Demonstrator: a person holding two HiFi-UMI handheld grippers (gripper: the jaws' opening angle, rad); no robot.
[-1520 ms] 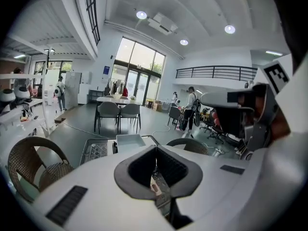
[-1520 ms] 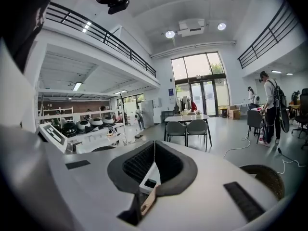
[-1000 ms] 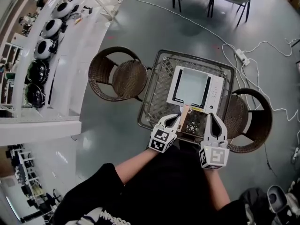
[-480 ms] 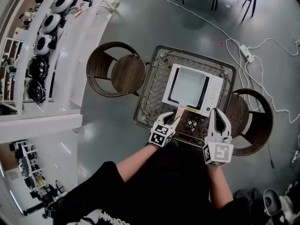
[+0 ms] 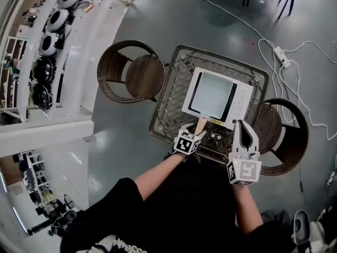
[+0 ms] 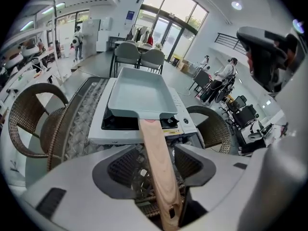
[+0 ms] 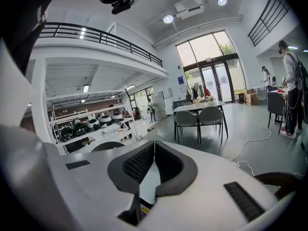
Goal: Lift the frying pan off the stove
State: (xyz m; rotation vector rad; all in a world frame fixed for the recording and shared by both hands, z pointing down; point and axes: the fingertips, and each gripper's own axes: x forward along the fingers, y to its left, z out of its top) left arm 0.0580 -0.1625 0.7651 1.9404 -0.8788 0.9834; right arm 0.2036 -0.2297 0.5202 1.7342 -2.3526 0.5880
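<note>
A pale grey square frying pan [image 5: 213,95] [image 6: 139,93] sits on the white stove [image 5: 241,105] [image 6: 120,136]. Its wooden handle [image 5: 201,124] [image 6: 156,153] points toward me. My left gripper [image 5: 196,133] [image 6: 159,166] tilts down over the handle's near end. Its jaws have just been opening and now stand wide, with the handle between them and a gap at each pad. My right gripper [image 5: 243,125] [image 7: 154,154] hovers to the right of the handle by the stove's front right corner, shut and holding nothing.
The stove stands on a wicker table [image 5: 174,96] [image 6: 84,109]. Round wicker chairs flank it at left [image 5: 131,78] and right [image 5: 279,130]. A cable with a power strip [image 5: 279,57] lies on the floor beyond. White shelving with pans [image 5: 52,30] runs along the left.
The left gripper has come down over the handle and its jaws have gone from shut to wide open. The right gripper has drifted slightly toward the stove's corner.
</note>
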